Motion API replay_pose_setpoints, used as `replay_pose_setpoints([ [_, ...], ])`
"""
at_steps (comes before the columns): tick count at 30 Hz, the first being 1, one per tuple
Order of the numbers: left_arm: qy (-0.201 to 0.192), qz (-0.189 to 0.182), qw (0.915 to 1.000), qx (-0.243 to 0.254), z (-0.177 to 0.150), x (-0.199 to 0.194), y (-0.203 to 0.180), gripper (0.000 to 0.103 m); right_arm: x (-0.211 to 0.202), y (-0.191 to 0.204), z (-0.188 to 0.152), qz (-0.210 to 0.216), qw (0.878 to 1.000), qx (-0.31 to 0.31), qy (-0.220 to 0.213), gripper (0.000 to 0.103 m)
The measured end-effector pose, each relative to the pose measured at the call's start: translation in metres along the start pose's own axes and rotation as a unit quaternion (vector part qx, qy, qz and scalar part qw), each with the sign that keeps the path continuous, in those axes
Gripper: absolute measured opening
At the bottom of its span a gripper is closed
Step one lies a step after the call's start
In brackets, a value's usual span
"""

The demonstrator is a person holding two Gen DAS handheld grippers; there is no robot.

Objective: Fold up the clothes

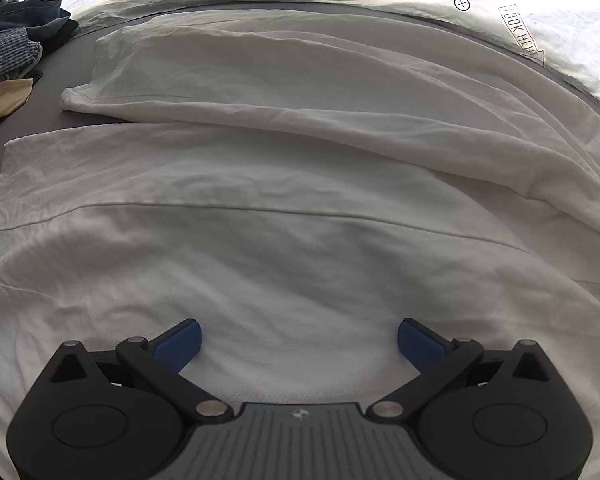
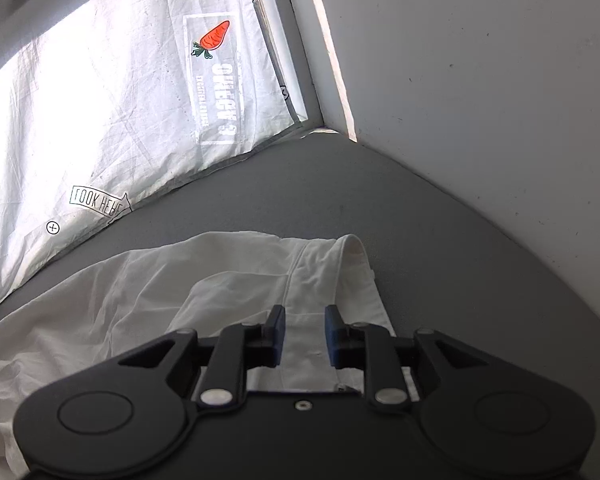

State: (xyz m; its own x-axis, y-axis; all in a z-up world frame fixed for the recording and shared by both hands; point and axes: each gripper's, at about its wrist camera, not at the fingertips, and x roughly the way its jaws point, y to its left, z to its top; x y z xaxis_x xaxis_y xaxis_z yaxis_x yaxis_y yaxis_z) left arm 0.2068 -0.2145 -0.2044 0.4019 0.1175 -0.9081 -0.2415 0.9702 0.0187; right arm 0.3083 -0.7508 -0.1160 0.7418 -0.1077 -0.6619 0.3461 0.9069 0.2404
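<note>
A white garment [image 1: 284,184] lies spread on the grey surface, with two long parts running left and wrinkles across it. My left gripper [image 1: 299,340] is wide open just above its near part, holding nothing. In the right wrist view the same white garment [image 2: 236,280] shows its band end and hem near the surface's corner. My right gripper [image 2: 305,332] hovers over that band with its blue pads [image 2: 278,334] a narrow gap apart, and white cloth shows through the gap; whether it pinches the cloth I cannot tell.
A pile of dark denim and checked clothes [image 1: 16,44] lies at the far left, with a tan piece [image 1: 4,98] beside it. A backlit white sheet with printed marks [image 2: 112,100] hangs along the far edge. A white wall [image 2: 500,100] borders the grey surface [image 2: 440,240] at right.
</note>
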Motion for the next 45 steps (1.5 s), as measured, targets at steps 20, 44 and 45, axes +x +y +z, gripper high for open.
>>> replay_pose_setpoints([
  [20, 0.04, 0.014, 0.9986, -0.032, 0.012, 0.007, -0.003, 0.103, 0.103, -0.036, 0.06, -0.015, 1.0, 0.007, 0.009, 0.018],
  [44, -0.059, -0.018, 0.9951, -0.077, -0.013, -0.013, 0.025, 0.103, -0.049, 0.126, -0.105, 0.059, 0.983, -0.175, 0.022, 0.103],
  [45, -0.066, -0.016, 0.9948, -0.076, -0.013, -0.016, 0.033, 0.103, -0.05, 0.131, -0.113, 0.056, 0.981, -0.186, 0.027, 0.103],
])
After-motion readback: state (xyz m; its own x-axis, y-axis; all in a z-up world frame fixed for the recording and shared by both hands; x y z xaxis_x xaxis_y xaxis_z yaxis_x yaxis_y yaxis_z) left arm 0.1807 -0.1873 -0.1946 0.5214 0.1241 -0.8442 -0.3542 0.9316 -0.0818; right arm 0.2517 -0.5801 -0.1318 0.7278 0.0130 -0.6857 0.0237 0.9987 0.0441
